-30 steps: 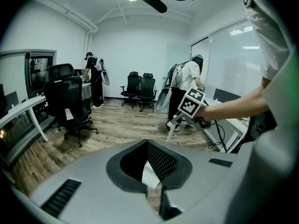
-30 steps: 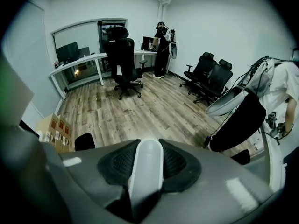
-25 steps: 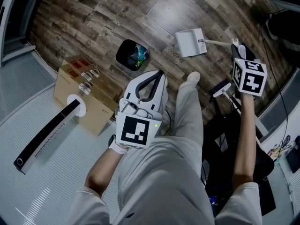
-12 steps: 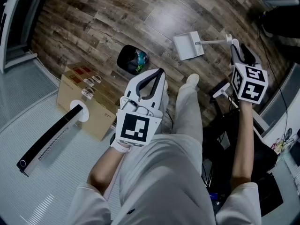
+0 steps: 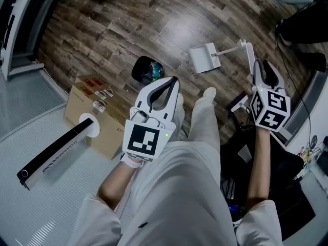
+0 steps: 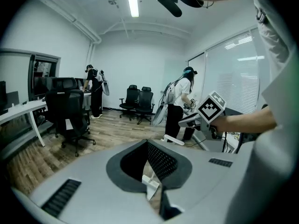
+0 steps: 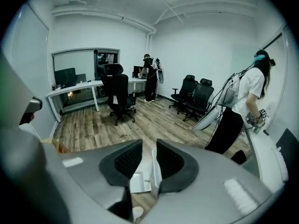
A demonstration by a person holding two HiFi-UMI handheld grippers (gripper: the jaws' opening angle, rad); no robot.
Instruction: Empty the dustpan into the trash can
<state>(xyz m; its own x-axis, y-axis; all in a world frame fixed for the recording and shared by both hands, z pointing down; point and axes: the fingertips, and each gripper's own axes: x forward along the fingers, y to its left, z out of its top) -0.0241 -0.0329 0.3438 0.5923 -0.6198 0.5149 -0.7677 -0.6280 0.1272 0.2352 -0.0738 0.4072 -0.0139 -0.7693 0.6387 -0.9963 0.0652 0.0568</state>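
The white dustpan (image 5: 204, 58) is on the wood floor, its pan also showing between the jaws of my right gripper (image 7: 138, 182). Its handle (image 5: 249, 53) rises to my right gripper (image 5: 261, 64). There the handle (image 7: 154, 171) stands between the jaws of that gripper (image 7: 148, 146), against the right-hand one. A slit of floor shows beside the other jaw, and the jaws have just been closing. The black trash can (image 5: 147, 69), with coloured litter inside, stands left of the pan. My left gripper (image 5: 171, 80) (image 6: 148, 160) is shut and empty above my legs.
A cardboard box (image 5: 95, 111) and a long black-and-white appliance (image 5: 51, 150) lie at the left. Dark gear and cables (image 5: 266, 173) crowd the right. My shoe (image 5: 209, 92) is near the pan. Office chairs (image 6: 70, 115) and people (image 6: 180, 106) stand across the room.
Both grippers have risen toward the camera. The dustpan handle has swung more upright with the right gripper, while the pan stays at about the same floor spot.
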